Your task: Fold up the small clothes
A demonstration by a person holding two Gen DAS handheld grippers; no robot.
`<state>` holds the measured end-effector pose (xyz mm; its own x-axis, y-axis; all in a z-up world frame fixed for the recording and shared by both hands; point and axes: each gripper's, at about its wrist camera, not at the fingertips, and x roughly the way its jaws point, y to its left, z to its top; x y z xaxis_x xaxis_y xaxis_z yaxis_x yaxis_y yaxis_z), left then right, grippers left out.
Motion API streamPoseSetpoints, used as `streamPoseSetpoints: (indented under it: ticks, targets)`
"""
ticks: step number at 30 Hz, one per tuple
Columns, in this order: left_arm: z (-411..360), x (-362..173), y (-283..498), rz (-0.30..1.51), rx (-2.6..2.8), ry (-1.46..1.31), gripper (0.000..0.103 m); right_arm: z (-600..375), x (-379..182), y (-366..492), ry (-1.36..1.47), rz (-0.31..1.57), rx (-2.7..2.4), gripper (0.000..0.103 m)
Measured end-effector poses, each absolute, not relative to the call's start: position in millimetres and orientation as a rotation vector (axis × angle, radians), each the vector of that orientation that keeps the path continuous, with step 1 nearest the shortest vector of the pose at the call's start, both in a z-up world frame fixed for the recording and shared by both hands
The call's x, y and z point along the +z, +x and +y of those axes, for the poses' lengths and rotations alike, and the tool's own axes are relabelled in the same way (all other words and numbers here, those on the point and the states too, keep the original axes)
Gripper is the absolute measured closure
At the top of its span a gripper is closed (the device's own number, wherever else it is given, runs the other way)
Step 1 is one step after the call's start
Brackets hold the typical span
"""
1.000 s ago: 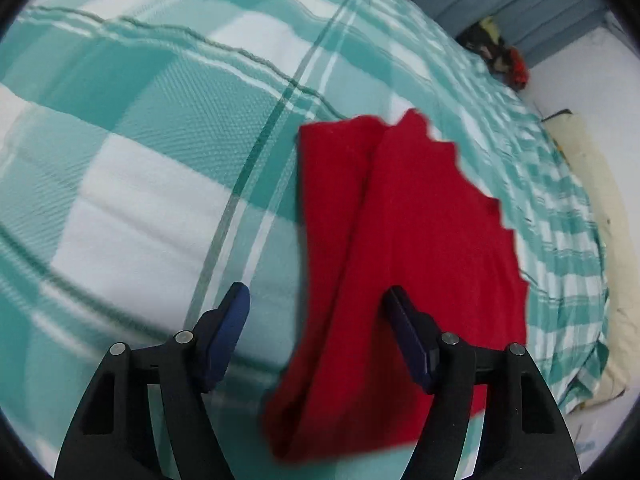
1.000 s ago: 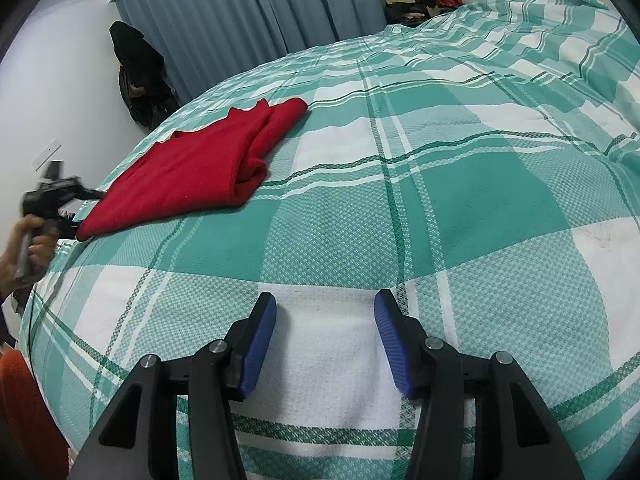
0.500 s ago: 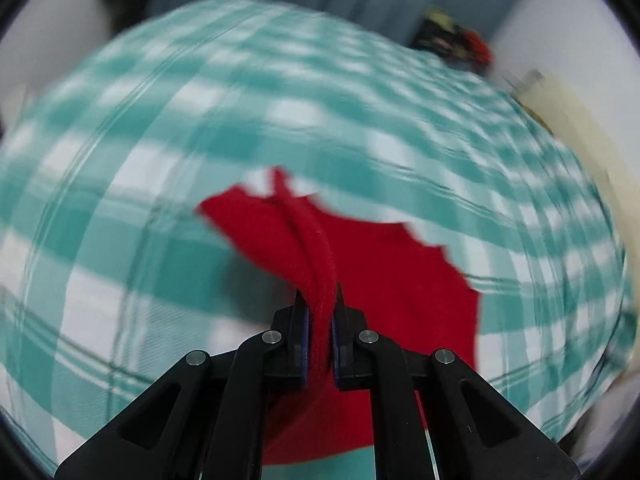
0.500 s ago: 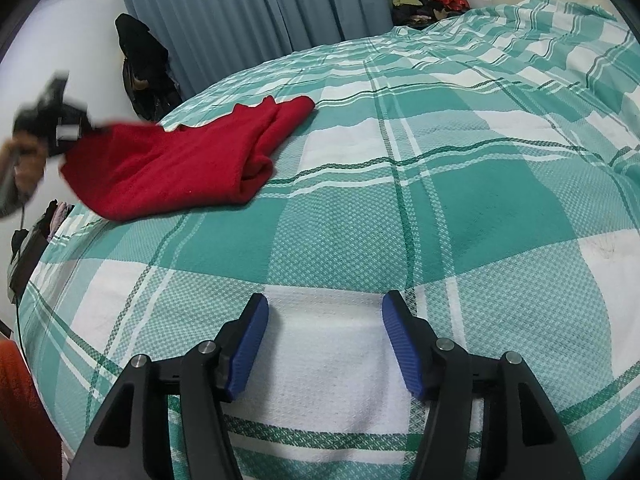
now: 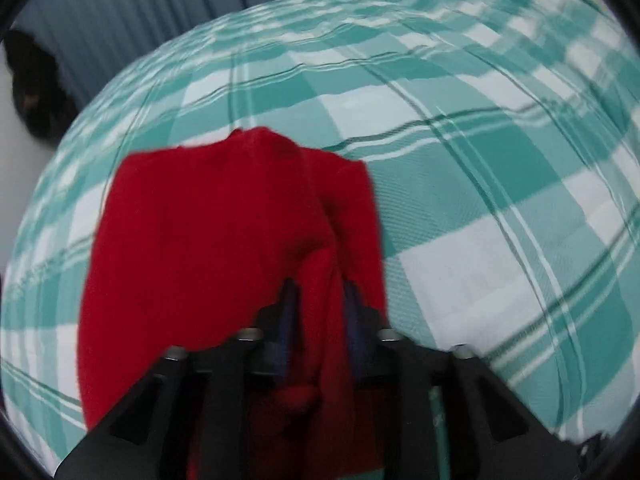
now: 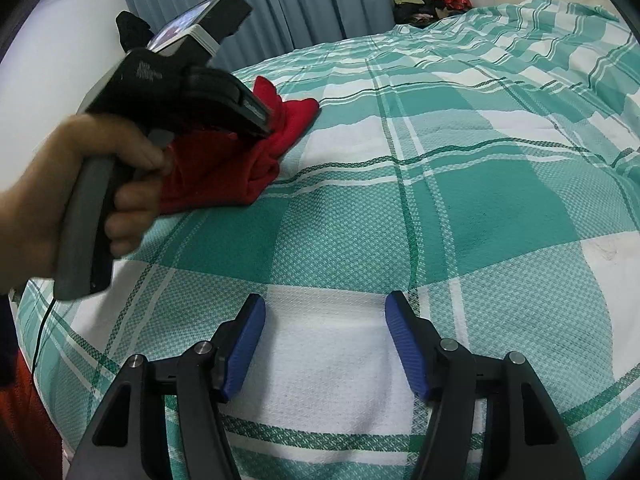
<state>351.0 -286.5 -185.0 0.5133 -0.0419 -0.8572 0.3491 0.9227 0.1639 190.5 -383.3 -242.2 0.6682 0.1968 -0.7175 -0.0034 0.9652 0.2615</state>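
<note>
A red garment [image 5: 208, 232] lies folded over on the green-and-white checked bedcover [image 5: 480, 200]. In the blurred left wrist view my left gripper [image 5: 320, 304] is low over the garment's near edge. Its jaws are opening, and a ridge of red cloth still stands between them. From the right wrist view, a hand [image 6: 48, 200] holds the left gripper [image 6: 266, 126] down on the red garment [image 6: 224, 168] at the left. My right gripper [image 6: 325, 320] hovers over a white square of the bedcover [image 6: 440, 160]; its jaws are opening a little with nothing between them.
Grey curtains [image 6: 320, 0] hang behind the bed. A pile of clothes [image 6: 432, 2] sits at the far end. A dark garment [image 5: 32, 92] hangs on the white wall at the left. Something orange-red [image 6: 24, 420] shows beside the bed's near left edge.
My left gripper shut on the garment's near edge, swung it across over the rest, and now its jaws have parted. The right gripper stayed put and widened slightly.
</note>
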Motion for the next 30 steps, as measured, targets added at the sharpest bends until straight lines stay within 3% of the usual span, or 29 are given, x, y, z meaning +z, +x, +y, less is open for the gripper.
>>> streamPoseSetpoints:
  ticks: [1, 2, 6, 9, 13, 16, 19, 24, 25, 27, 28, 30]
  targets:
    - [-285, -180, 349, 1.015, -0.257, 0.343, 0.040, -383, -242, 191, 0.247, 0.834, 0.114, 0.040]
    - [-276, -166, 342, 1.016, -0.311, 0.317, 0.035, -383, -242, 191, 0.247, 0.834, 0.114, 0.039]
    - [-210, -115, 314, 0.971, -0.410, 0.114, 0.027, -383, -241, 192, 0.245, 0.842, 0.134, 0.034]
    - [-130, -94, 306, 0.912, -0.314, -0.047, 0.027, -381, -241, 192, 0.238, 0.843, 0.138, 0.032]
    - [-93, -112, 323, 0.949, -0.241, -0.111, 0.051, -377, -240, 194, 0.214, 0.849, 0.134, 0.030]
    - [-110, -144, 329, 0.967, -0.266, -0.060, 0.051, -378, -232, 197, 0.232, 0.882, 0.113, 0.030]
    - [-139, -188, 330, 1.046, -0.280, 0.059, 0.049, -385, -209, 208, 0.434, 0.899, 0.159, 0.035]
    - [-146, -188, 317, 0.976, -0.237, 0.073, 0.042, -374, -182, 257, 0.663, 0.892, 0.312, 0.037]
    - [-142, -186, 319, 0.984, -0.242, 0.050, 0.040, -366, -184, 278, 0.698, 0.924, 0.343, 0.040]
    - [-136, -187, 320, 0.999, -0.254, 0.022, 0.040, -358, -195, 302, 0.703, 0.989, 0.340, 0.073]
    - [-135, -187, 320, 1.000, -0.257, 0.021, 0.039, -356, -201, 313, 0.677, 1.017, 0.300, 0.096]
    - [-131, -183, 314, 0.982, -0.266, 0.015, 0.035, -362, -198, 312, 0.668, 0.987, 0.257, 0.096]
